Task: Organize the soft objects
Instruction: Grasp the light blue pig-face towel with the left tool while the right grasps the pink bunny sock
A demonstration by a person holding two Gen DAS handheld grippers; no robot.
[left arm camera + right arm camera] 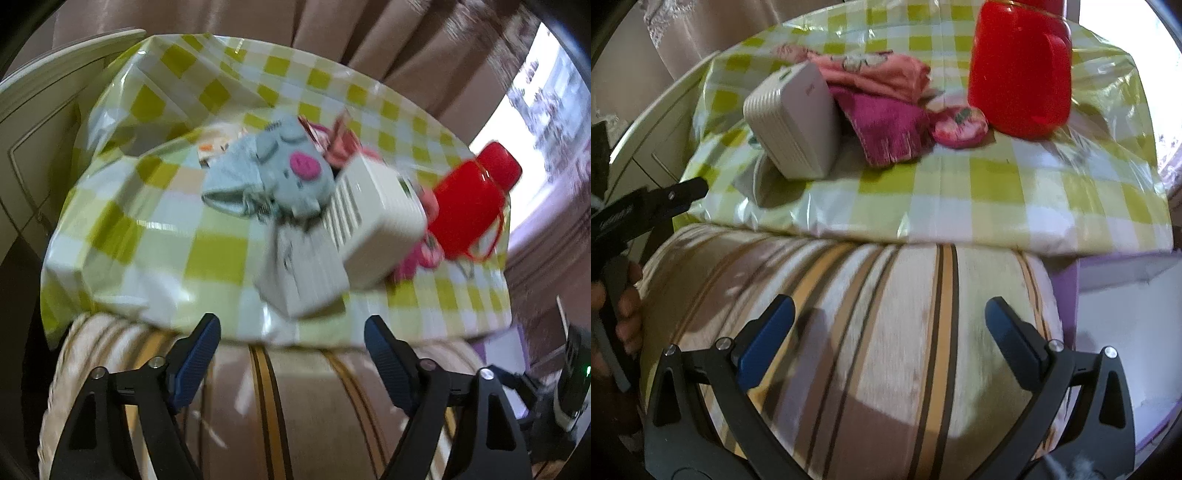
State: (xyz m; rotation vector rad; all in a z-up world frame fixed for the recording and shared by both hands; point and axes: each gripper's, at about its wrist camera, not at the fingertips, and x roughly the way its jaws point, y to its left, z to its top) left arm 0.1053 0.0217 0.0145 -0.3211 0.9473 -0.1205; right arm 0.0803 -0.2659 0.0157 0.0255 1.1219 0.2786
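A grey plush animal with a pink nose (280, 166) lies on the green-checked tablecloth (166, 229), against a white ribbed box (373, 206). In the right wrist view a dark pink towel (886, 125), a salmon cloth (879, 74) and a small round pink cushion (960, 127) lie beside that white box (792, 122). My left gripper (291, 354) is open and empty, hovering short of the table's near edge. My right gripper (890, 332) is open and empty above a striped cushion (868, 332).
A red plastic jug (1019, 70) stands at the table's right, also in the left wrist view (472, 199). A white cabinet (40, 110) is to the left, beige curtains (369, 33) behind. The left gripper shows at the right wrist view's left edge (665, 199).
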